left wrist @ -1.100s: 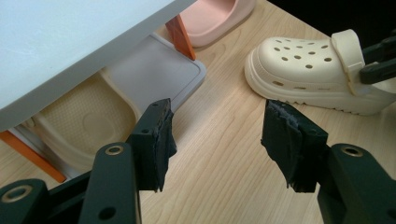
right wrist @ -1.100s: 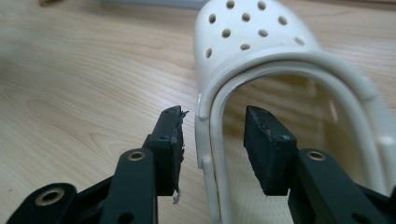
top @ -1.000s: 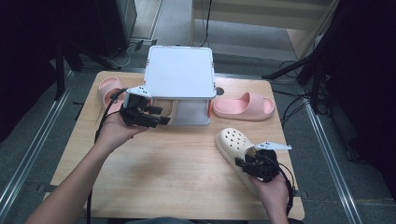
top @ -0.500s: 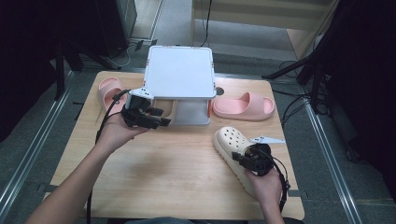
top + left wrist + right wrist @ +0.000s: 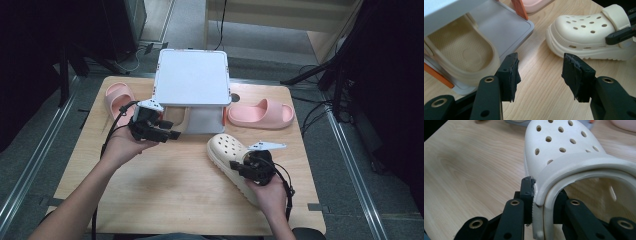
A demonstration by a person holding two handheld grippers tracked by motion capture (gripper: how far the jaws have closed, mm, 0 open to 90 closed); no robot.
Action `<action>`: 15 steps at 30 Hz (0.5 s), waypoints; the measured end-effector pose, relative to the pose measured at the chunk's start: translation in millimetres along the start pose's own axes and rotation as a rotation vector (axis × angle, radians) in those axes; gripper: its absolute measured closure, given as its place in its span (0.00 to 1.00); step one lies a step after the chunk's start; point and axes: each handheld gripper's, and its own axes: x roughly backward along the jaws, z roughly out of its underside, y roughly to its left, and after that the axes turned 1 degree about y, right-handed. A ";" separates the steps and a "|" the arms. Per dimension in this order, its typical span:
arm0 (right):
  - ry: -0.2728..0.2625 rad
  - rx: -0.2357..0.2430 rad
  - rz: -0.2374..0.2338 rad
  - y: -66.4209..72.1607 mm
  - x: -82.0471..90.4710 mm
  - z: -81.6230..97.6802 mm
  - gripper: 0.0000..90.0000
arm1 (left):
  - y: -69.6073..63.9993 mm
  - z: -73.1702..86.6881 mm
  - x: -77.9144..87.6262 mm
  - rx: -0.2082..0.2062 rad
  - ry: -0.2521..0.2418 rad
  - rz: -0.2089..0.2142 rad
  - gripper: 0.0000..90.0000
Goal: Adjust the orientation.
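Right gripper (image 5: 537, 195) has just been closing, jaws now pinched on the side wall and strap of the cream clog (image 5: 235, 160), which sits on the table (image 5: 165, 200) just in front of the rack (image 5: 192, 80). Left gripper (image 5: 540, 75) waits near the rack's lower shelf, jaws wide with nothing between them, lately narrowing a touch. Its mate (image 5: 461, 55) is already tucked under there. The risk, I'd say: that thin, soft wall could fold or slip from the pinch on the lift, and the clog's toe could catch the shelf edge going in
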 end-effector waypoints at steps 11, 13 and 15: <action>0.054 0.101 -0.065 28.7 -34.5 -19.7 0.86 | -4.6 14.6 0.4 0.022 0.024 0.014 0.62; 0.061 0.104 -0.064 31.5 -37.1 -21.5 0.86 | -4.9 16.0 0.6 0.027 0.020 0.013 0.64; 0.073 0.133 -0.072 38.2 -46.5 -26.8 0.86 | -6.4 22.2 -0.7 0.042 0.010 0.016 0.66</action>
